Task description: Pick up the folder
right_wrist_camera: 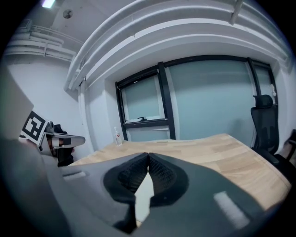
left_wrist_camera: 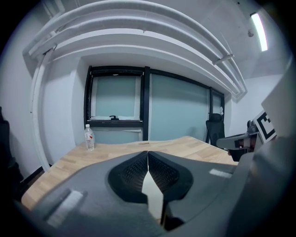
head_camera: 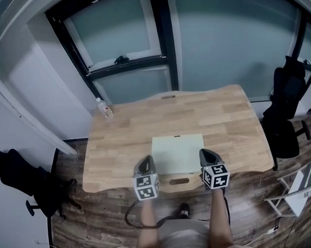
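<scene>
A pale green folder [head_camera: 177, 153] lies flat on the wooden table [head_camera: 129, 135], close to its near edge. My left gripper [head_camera: 145, 162] hovers at the folder's near left corner, jaws shut with nothing in them. At the folder's right edge my right gripper [head_camera: 206, 155] is likewise shut and empty. In the left gripper view the tips [left_wrist_camera: 148, 153] meet, and a sliver of the folder [left_wrist_camera: 152, 192] shows below them. The right gripper view has the same closed tips [right_wrist_camera: 148, 154] over a strip of folder [right_wrist_camera: 143, 192].
A clear water bottle [head_camera: 104, 108] stands at the table's far left corner. A black office chair [head_camera: 285, 107] sits right of the table, another dark chair [head_camera: 21, 177] on the floor at left. A cable [head_camera: 142, 222] loops by the person's legs. Windows line the far wall.
</scene>
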Tool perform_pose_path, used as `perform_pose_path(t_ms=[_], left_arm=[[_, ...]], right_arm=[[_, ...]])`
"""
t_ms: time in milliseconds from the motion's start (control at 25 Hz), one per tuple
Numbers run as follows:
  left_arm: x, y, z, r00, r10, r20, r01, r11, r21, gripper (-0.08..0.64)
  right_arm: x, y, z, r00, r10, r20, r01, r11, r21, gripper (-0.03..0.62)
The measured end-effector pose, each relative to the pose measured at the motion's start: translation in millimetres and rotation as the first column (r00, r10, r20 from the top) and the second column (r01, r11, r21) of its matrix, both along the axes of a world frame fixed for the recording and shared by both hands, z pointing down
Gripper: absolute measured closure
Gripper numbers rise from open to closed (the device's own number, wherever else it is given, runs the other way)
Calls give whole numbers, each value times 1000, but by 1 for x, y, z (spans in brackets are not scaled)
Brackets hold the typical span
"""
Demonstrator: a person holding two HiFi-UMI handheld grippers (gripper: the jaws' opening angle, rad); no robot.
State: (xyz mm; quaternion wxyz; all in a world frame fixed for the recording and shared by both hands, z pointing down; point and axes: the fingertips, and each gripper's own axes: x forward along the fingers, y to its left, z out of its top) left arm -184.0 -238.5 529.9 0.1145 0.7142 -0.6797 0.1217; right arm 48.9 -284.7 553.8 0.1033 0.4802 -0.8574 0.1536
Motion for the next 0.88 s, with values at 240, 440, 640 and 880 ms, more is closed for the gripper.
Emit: perform_pose_path(t_ms=[240, 440, 640, 880], left_arm=[[-13, -6, 13, 999, -35, -23, 35, 999, -5, 549], [-22, -7, 25, 999, -28, -40, 27, 999, -20, 549], [-30, -17, 47, 998, -10, -64, 6, 998, -62, 548], [-23, -35, 83, 989, 26, -147, -49, 988, -149, 540]], right_arm=[[9, -14, 12, 1000, 3, 24, -2, 1000, -13, 591], [9, -25, 18, 998, 22, 53, -21, 1000, -13, 591], [0, -34, 34, 995, 29, 98, -24, 998, -52, 589], [-1, -44, 69, 998, 48, 52, -41, 990, -135, 544]])
